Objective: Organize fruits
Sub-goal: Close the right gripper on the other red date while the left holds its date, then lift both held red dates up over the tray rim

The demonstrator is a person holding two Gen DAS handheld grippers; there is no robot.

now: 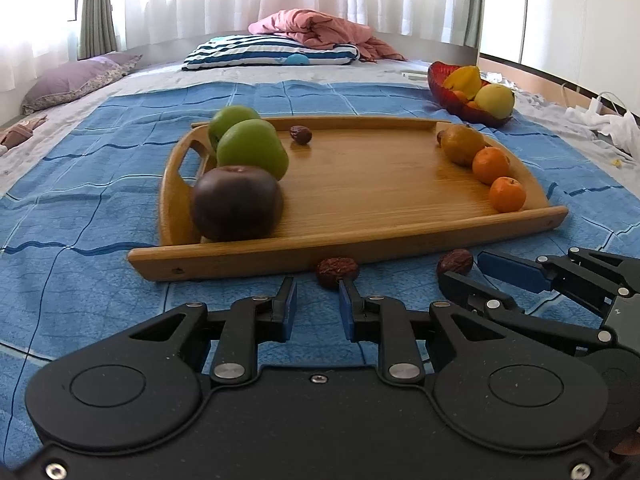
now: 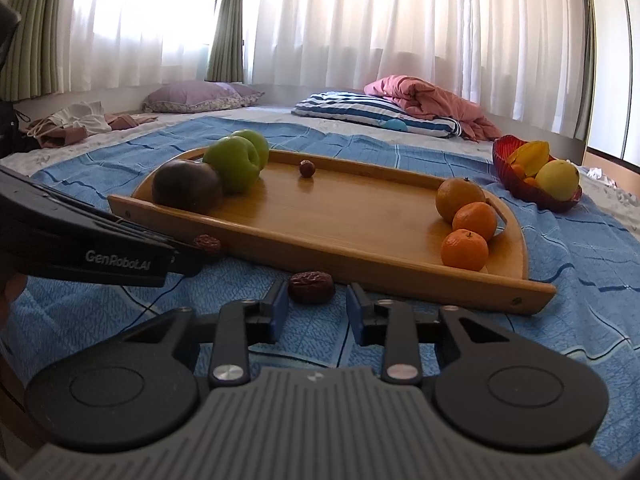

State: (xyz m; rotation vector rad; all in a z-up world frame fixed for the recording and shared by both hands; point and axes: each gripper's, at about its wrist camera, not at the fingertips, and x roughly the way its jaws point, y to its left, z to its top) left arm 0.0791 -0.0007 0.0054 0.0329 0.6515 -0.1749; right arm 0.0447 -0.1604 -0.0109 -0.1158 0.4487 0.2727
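Note:
Two dried dates lie on the blue blanket in front of the wooden tray (image 1: 360, 245). One date (image 1: 337, 272) sits just past my left gripper (image 1: 318, 306), off its right fingertip. The left jaws are drawn in to a narrow slot with nothing in it. The other date (image 2: 311, 286) lies between the tips of my right gripper (image 2: 316, 312), and its pads stand apart from it. On the tray are a dark apple (image 1: 236, 202), two green apples (image 1: 253, 148), a third date (image 1: 301, 135), a brownish pear (image 1: 462, 144) and two mandarins (image 1: 491, 165).
A red bowl (image 1: 448, 98) with a starfruit and yellow fruit stands beyond the tray's right end. Pillows and a pink quilt (image 1: 320, 28) lie at the far end of the bed. The two grippers sit close side by side on the blanket.

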